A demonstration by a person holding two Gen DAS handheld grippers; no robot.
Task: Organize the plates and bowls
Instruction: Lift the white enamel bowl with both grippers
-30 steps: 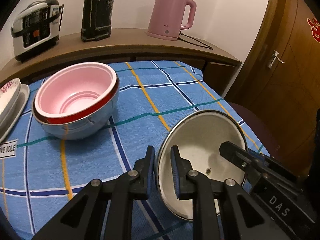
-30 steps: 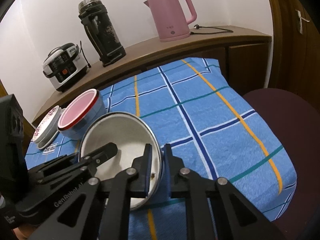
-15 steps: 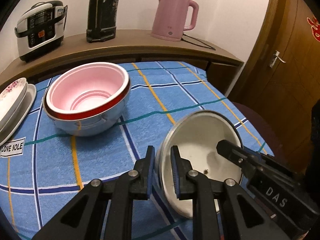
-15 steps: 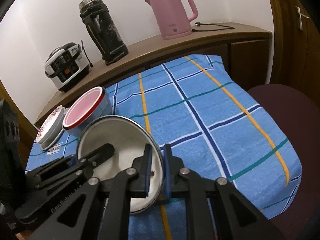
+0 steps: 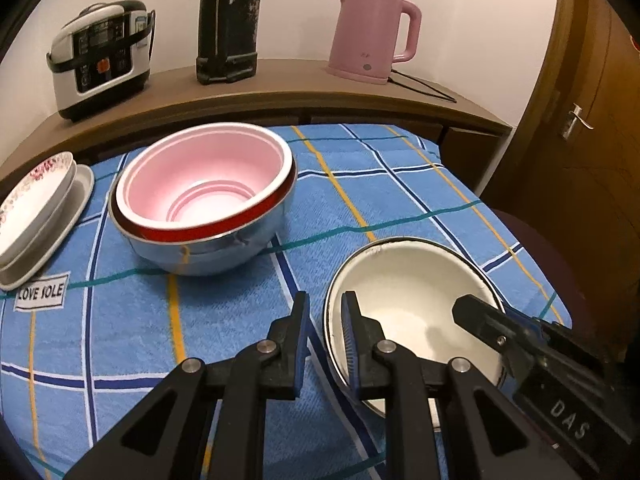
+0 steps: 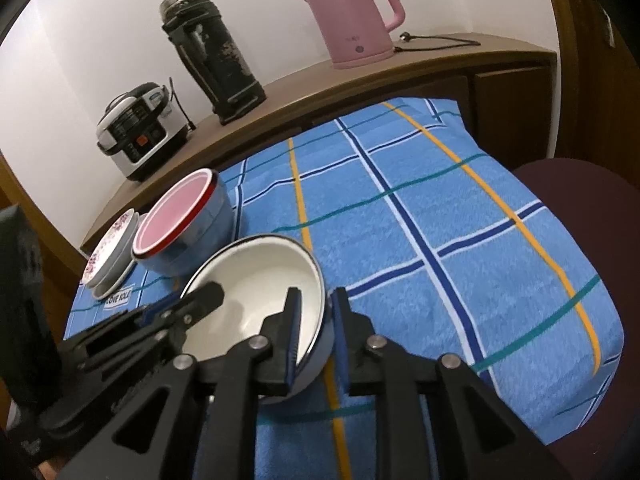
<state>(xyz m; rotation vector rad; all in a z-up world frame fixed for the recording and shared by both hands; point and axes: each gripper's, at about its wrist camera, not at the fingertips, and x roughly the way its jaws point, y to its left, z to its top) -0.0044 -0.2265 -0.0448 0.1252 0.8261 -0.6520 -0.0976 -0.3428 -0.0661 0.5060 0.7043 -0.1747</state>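
Note:
A white enamel bowl (image 5: 412, 304) with a dark rim is held between both grippers over the blue checked cloth. My left gripper (image 5: 325, 320) is shut on its left rim. My right gripper (image 6: 315, 316) is shut on its right rim and also shows in the left wrist view (image 5: 480, 320). The white bowl also shows in the right wrist view (image 6: 260, 284). A pink bowl (image 5: 204, 184) sits nested inside a steel bowl (image 5: 212, 248) at the back left. A stack of plates (image 5: 36, 216) lies at the far left.
A wooden counter (image 5: 280, 92) behind the table carries a rice cooker (image 5: 100, 56), a black flask (image 5: 228, 20) and a pink kettle (image 5: 372, 36). A dark chair seat (image 6: 580, 200) is at the table's right edge. A wooden door (image 5: 592, 120) stands right.
Both grippers have carried the white bowl up and toward the nested bowls. The bowl has tilted from steeply tipped to nearly level.

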